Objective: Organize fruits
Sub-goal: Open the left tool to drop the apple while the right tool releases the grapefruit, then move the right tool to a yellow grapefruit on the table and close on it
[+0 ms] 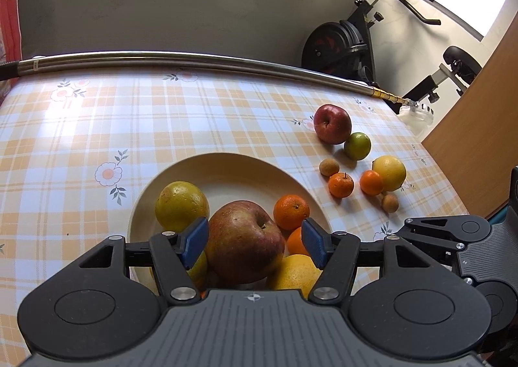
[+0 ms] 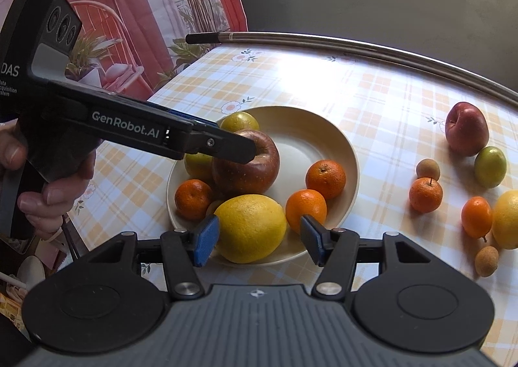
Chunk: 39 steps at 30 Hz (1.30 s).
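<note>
Your left claw stands about half open with its ribbed blue pads on either side of the big apple in the plate; the left pad looks to touch the skin, the right one stands just clear, so you cannot tell for sure whether it grips. In the right wrist view that claw's black finger lies across the apple's top, hiding the stem hollow. Your right claw is likewise half open and holds nothing, hovering over the near rim with the dimpled yellow lemon between its pads. The plate is a shallow, smooth, cream round dish; it holds the mottled red-brown apple, a dull yellow-green fruit, glossy pebbled mandarins and the lemon. On the glossy checked worktop beside it lie a dark red apple, a green lime, two small mandarins, a second lemon and small brown round fruits. A steel tube runs along the far edge. Your hand is cut off at the frame's edge.
</note>
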{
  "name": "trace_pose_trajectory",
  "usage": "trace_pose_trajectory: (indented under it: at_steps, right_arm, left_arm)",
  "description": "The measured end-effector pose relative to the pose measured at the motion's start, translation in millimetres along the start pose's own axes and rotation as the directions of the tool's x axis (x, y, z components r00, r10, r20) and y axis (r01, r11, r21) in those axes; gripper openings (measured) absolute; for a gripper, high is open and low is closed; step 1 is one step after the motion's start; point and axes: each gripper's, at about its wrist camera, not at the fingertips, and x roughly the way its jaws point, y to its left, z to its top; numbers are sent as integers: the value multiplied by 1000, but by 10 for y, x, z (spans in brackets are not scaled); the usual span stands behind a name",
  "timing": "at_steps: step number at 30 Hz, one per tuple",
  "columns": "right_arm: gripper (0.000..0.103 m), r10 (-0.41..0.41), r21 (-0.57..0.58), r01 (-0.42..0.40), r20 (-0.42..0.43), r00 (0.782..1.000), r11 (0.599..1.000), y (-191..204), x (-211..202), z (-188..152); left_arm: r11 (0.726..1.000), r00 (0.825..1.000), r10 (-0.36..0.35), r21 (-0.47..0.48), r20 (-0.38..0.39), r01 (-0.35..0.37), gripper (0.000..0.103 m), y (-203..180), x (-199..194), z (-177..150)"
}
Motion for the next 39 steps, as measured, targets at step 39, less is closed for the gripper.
trace_pose_trajectory:
  at_steps: [39]
  right_arm:
    - [60, -282, 248, 246, 123, 951, 937, -1785, -865, -389]
  left_arm:
    - [976, 977, 196, 79, 85, -202, 65, -1195, 463, 455]
